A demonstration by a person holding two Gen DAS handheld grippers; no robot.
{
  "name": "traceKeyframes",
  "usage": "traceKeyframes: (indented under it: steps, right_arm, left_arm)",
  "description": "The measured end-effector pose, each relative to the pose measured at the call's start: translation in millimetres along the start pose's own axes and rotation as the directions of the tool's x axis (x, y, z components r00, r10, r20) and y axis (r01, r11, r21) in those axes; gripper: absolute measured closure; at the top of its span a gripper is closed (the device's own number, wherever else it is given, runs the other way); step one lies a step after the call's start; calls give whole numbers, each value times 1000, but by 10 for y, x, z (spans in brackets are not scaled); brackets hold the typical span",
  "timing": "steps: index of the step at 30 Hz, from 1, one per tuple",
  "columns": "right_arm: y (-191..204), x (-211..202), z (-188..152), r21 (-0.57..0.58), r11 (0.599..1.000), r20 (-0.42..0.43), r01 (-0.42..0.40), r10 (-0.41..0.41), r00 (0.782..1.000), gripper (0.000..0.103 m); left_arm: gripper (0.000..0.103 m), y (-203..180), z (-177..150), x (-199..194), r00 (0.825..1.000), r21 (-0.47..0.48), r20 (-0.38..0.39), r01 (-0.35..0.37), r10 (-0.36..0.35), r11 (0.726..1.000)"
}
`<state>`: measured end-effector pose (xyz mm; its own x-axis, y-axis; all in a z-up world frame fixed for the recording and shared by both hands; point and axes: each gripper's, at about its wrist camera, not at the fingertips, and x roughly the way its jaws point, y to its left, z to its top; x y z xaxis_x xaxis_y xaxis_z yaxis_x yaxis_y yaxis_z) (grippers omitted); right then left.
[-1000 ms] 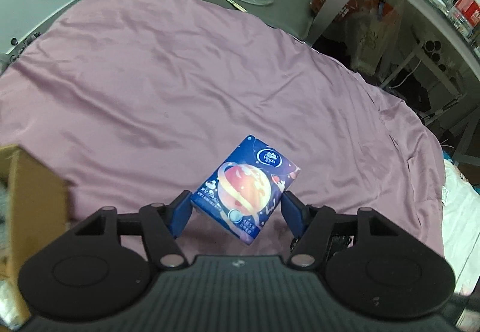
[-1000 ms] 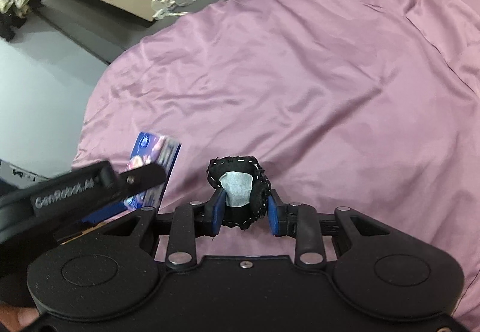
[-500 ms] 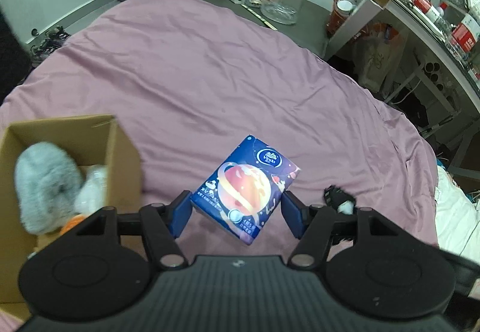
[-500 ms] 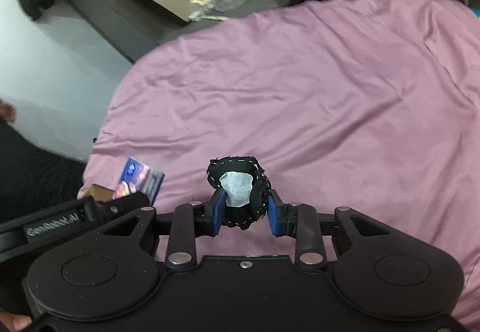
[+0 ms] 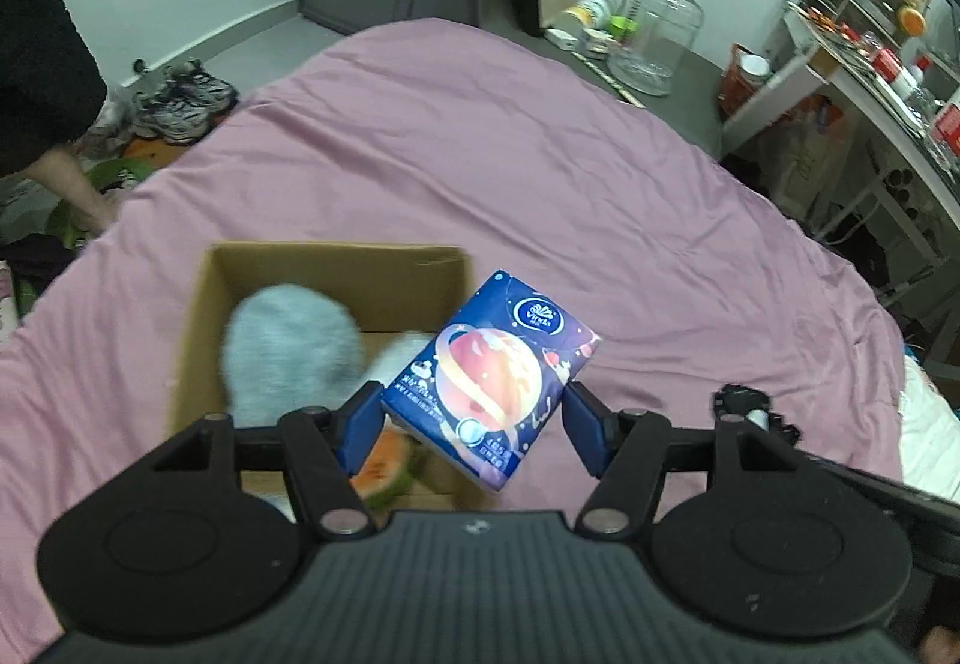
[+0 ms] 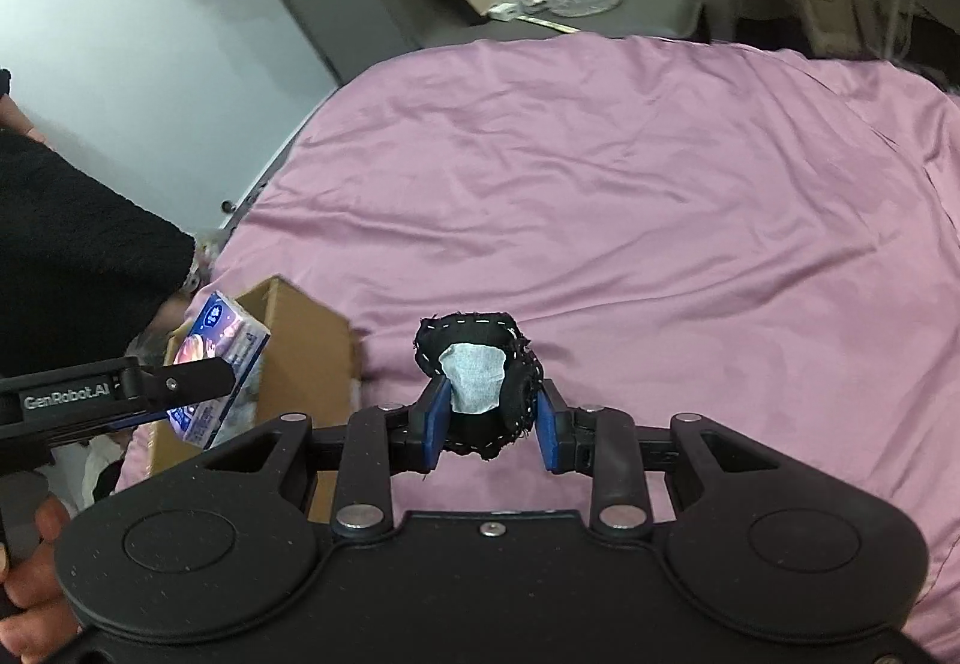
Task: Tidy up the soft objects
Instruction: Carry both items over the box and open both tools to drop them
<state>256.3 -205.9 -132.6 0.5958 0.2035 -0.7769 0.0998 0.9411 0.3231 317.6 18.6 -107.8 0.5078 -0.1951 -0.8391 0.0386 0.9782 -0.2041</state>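
A blue tissue pack (image 5: 492,376) with a planet print hangs tilted over the near right corner of the open cardboard box (image 5: 336,268). A black stitched fabric piece (image 6: 480,382) with a white tag is held above the purple bedsheet (image 6: 660,214).

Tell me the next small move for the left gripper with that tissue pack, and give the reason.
Probably ease the left gripper a little further left, then open it. It is shut on the blue tissue pack, which hangs over the right edge of the open cardboard box, only partly above the opening. Inside already lie a grey fluffy item and others, so the box looks like the drop spot.
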Motion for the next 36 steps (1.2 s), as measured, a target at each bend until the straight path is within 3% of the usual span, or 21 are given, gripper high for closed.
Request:
traceKeyframes:
  steps: [7,16,21,27,36]
  right_arm:
    - [503,-86,-63,-101,993,10,-63,65,998,73]
    - [892,-39,-144,-188,980,4,-72,74,997,73]
    - [982,24,-169,-199,979,3,-51,52,999,73]
    - [1130,123,-197,-217,975,-15,-48,46,999,73]
    - [1361,189,-248,-247,966,-41,-70,62,997,73]
  left_arm:
    - [39,446,-69,-30,999,-45,-19,-34,33,998]
    - [39,723,-193,97,998,-84,-58,0,-5,996]
    - [39,743,-306,226,995,-73,-88,35,-42,997]
    - [36,735,-392,303,990,2,-140,34,-34,999]
    - [33,909,-261,105,996,-10,-90,6,-7,1000]
